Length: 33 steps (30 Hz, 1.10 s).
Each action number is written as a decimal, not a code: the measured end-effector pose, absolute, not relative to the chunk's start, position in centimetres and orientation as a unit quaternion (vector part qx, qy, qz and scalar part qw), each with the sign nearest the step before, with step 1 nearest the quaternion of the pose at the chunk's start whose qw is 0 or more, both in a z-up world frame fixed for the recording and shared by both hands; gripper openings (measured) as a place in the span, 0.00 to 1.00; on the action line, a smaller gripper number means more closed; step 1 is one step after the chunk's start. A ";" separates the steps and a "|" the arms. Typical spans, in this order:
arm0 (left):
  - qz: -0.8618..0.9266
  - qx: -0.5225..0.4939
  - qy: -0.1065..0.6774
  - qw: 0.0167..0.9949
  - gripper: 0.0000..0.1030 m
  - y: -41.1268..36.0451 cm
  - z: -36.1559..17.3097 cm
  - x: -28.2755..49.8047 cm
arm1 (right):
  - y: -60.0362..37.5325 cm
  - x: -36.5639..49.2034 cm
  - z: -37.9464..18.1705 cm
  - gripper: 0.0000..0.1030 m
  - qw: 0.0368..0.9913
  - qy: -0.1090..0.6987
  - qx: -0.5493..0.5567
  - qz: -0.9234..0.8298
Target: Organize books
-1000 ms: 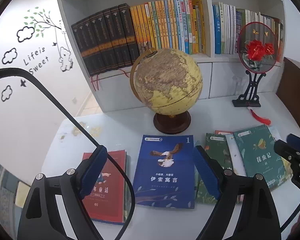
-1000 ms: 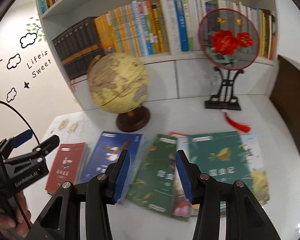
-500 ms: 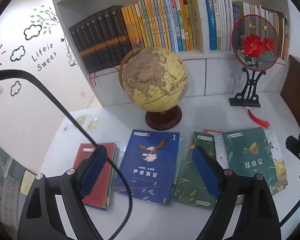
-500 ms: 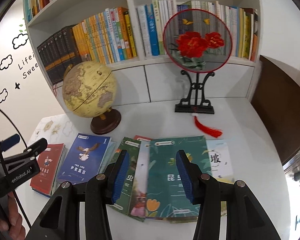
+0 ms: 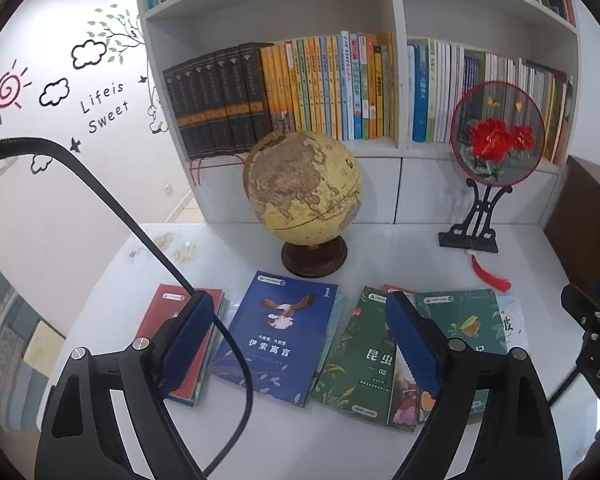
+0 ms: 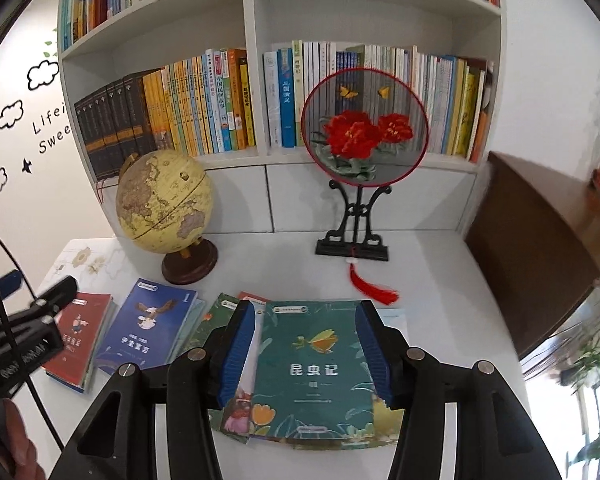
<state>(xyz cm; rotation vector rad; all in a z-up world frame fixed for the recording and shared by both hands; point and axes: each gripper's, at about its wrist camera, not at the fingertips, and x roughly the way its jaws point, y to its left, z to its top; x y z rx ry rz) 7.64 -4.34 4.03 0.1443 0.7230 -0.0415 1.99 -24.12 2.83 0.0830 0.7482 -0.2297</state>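
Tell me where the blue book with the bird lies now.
The blue book lies flat on the white table, in front of the globe, between the red book and the green books.

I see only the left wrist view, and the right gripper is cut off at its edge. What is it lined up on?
Observer: The right gripper frames the teal book topping the fanned pile. Its jaws have just been opening and grip nothing.
Operator: Any free space right of that pile?
Observer: Yes, bare table runs to its right edge.
Operator: What shows behind my left gripper?
Observer: A hand shows beneath its body.
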 end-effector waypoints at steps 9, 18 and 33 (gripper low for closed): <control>-0.034 0.053 0.321 0.945 0.92 -2.6 4.5 6.6 | -22.7 1.3 3.7 0.58 0.925 0.355 0.034 -0.133; -0.029 0.071 0.354 0.932 0.92 -1.5 3.8 7.6 | -21.1 1.3 4.2 0.67 0.926 0.351 0.050 -0.129; -0.041 0.063 0.361 0.929 0.92 -1.0 4.0 7.5 | -19.6 1.6 4.6 0.72 0.924 0.359 0.047 -0.124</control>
